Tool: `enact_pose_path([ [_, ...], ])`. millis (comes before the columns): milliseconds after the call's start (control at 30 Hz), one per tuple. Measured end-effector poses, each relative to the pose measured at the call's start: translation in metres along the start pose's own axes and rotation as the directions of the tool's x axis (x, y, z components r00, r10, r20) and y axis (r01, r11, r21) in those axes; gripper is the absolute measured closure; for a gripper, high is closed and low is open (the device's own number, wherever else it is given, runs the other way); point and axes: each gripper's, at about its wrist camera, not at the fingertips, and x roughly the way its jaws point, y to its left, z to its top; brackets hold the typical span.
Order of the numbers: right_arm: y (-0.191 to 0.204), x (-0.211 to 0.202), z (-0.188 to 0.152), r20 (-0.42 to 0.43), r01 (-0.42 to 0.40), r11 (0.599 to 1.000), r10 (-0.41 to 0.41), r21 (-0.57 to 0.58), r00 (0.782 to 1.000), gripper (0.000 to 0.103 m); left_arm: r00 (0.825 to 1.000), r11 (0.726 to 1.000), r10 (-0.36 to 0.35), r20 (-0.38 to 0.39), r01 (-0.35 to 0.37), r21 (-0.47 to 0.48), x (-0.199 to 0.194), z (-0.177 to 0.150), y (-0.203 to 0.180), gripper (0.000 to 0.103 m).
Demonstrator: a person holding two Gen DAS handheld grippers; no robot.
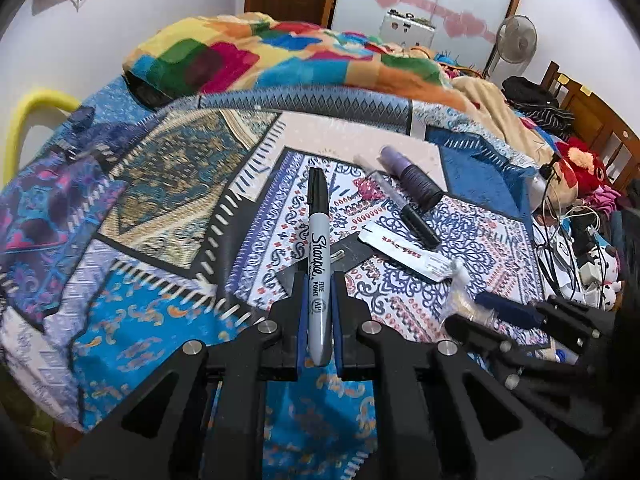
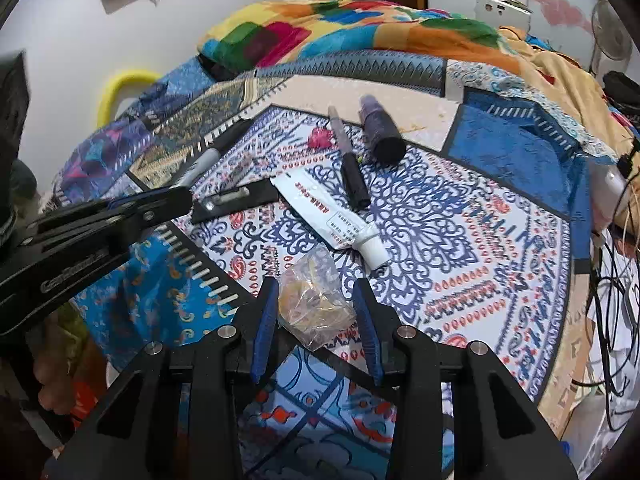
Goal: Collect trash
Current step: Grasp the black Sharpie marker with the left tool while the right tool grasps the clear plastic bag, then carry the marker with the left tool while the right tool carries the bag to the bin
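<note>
On a bed draped in a patchwork quilt point(image 1: 132, 208), my left gripper point(image 1: 319, 304) pinches a grey Sharpie marker point(image 1: 318, 248) between its jaws, cap pointing away, barrel lifted above the cloth. My right gripper point(image 2: 316, 312) hovers with jaws spread on either side of a crumpled clear plastic bag point(image 2: 312, 300), which lies on the quilt's blue-and-white panel near the bed's edge; I cannot tell whether the pads touch it. Just beyond the bag lies a flattened white tube point(image 2: 332, 212) with red lettering, its cap toward me. Farther off rest a black-capped pen point(image 2: 348, 164), a purple spool of thread point(image 2: 380, 132) and a flat black strip point(image 2: 236, 200).
</note>
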Motion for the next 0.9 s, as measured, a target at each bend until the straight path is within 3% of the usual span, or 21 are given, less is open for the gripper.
enact_pose_path([
  [400,0.026,-0.077,0.013,0.143,0.039,0.999,-0.037,-0.012,0.989,0.068,0.994,1.000,-0.007,0.111,0.007,-0.004,-0.097,0.001,-0.001,0.093],
  [900,0.080,-0.187,0.012,0.321,0.060,0.997,-0.043,-0.043,0.946,0.068,0.957,1.000,0.019,0.291,-0.013,-0.021,-0.242,-0.025,0.016,0.093],
])
